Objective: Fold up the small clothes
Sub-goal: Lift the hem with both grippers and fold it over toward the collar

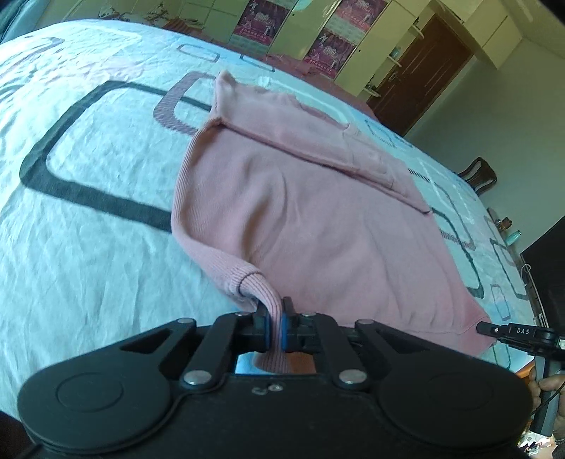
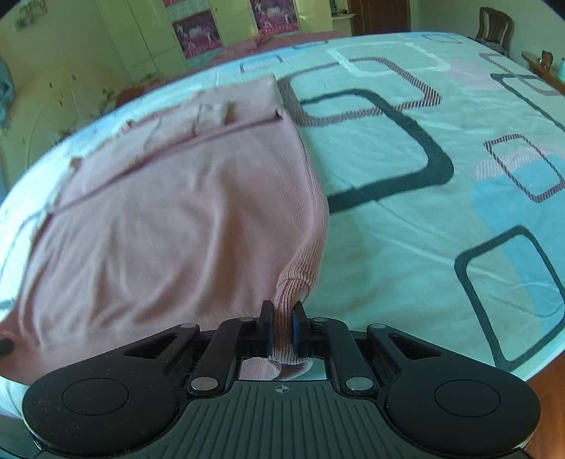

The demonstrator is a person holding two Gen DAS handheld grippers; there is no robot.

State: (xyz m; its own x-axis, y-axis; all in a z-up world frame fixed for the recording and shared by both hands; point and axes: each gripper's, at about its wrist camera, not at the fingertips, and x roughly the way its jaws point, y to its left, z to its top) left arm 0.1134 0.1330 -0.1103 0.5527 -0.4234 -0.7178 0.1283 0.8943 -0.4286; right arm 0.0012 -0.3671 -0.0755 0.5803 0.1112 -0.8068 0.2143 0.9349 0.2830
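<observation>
A pink ribbed knit sweater (image 1: 310, 219) lies partly folded on the patterned bed sheet (image 1: 88, 247). My left gripper (image 1: 276, 319) is shut on the sweater's near left corner, a ribbed hem bunched between the blue pads. My right gripper (image 2: 283, 326) is shut on the sweater's (image 2: 169, 226) near right ribbed corner. Both corners are lifted slightly off the sheet (image 2: 406, 229). The right gripper's tip also shows in the left wrist view (image 1: 494, 330) at the sweater's far corner. A folded band with the collar lies across the sweater's far end.
The bed is wide, with a light sheet printed with dark rounded rectangles. Yellow wardrobes (image 1: 300, 31) with pink posters stand beyond the bed. A brown door (image 1: 423, 70) and a wooden chair (image 1: 478, 174) are at the far side.
</observation>
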